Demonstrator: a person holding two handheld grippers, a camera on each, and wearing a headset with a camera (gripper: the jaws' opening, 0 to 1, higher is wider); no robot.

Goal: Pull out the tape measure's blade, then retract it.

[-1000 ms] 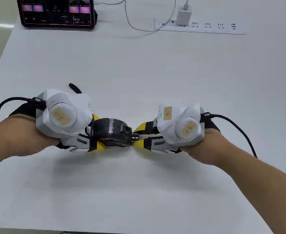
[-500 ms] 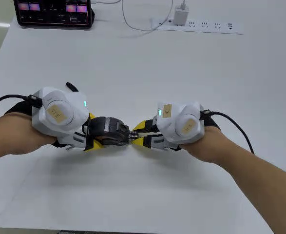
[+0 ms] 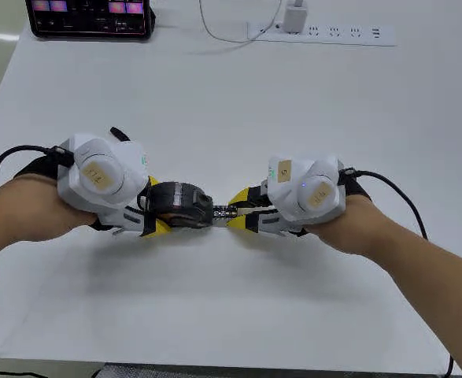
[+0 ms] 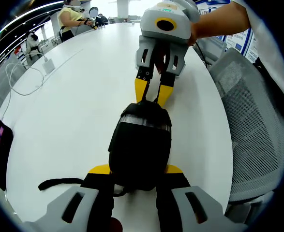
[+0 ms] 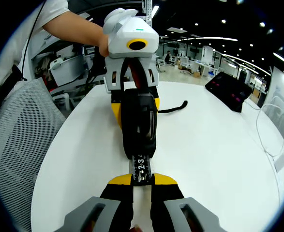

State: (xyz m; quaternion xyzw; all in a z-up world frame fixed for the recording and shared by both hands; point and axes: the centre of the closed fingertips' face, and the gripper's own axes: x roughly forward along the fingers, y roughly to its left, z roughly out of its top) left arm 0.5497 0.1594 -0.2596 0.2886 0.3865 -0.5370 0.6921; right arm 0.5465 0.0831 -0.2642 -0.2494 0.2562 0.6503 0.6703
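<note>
White worktop (image 3: 231,94) runs away from the person to a far edge, where a power strip (image 3: 317,33) with a white charger (image 3: 296,17) plugged into it lies beside a pale cable (image 3: 223,31). A dark device with a lit screen (image 3: 89,16) sits at the far left corner.

Toward the near edge, about midway along it, the black tape measure (image 3: 179,205) is held between the two grippers. The left gripper (image 3: 158,209) has its yellow-tipped jaws closed on the case from both sides, and a thin black strap (image 3: 120,134) trails from there across the worktop. The right gripper (image 3: 237,210) faces it head-on, its jaws pinched shut on the end of the blade (image 3: 224,211). A short length of blade shows between the case and the right jaws, and the right gripper view shows printed numbers on it. The case sits low over the worktop; whether it rests on the surface cannot be told.

A grey mesh chair (image 4: 248,121) stands off the near edge.
</note>
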